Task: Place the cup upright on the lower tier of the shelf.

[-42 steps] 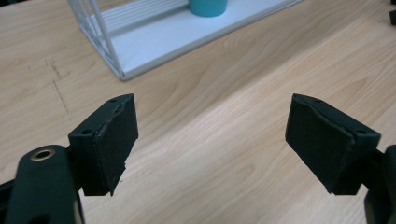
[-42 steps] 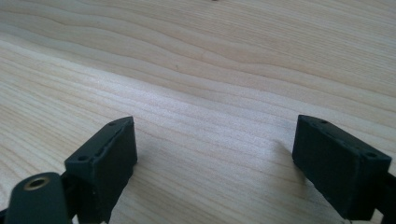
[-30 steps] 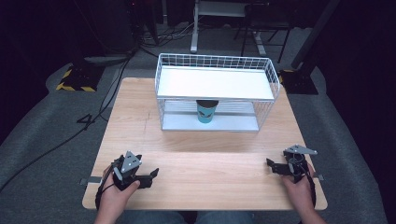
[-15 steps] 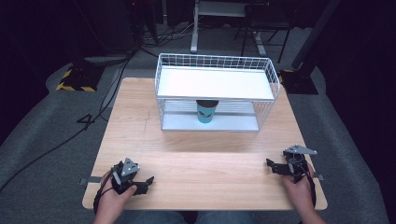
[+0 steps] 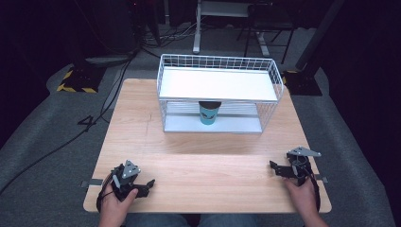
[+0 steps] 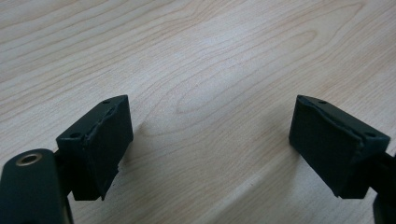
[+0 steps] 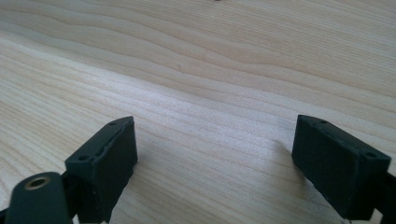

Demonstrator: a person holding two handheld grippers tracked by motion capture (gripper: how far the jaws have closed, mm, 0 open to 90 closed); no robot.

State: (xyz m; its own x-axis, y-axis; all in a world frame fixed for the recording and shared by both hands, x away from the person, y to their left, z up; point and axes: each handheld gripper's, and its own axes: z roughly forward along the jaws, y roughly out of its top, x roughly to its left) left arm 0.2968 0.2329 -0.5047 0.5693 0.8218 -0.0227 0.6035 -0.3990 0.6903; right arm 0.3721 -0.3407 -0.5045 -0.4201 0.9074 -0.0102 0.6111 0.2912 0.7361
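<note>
A teal paper cup (image 5: 209,112) stands upright on the lower level of a white wire rack (image 5: 217,94) at the far middle of the wooden table (image 5: 203,156). My left gripper (image 5: 142,185) rests near the front left corner, held by a hand, jaws wide apart. In the left gripper view its black fingers (image 6: 100,144) point down at bare wood with nothing between them (image 6: 210,144). At the front right edge my right gripper (image 5: 280,169) sits open too. The right gripper view shows empty wood between its fingers (image 7: 105,163), the gripper's midpoint (image 7: 215,163) over the grain.
The rack has a white shelf on top and a white floor below. Beyond the table lie grey carpet, cables and a yellow-black striped block (image 5: 75,80). Desk legs (image 5: 196,28) stand at the back.
My left gripper has drawn back toward the table's front edge and turned slightly. The right gripper has stayed put.
</note>
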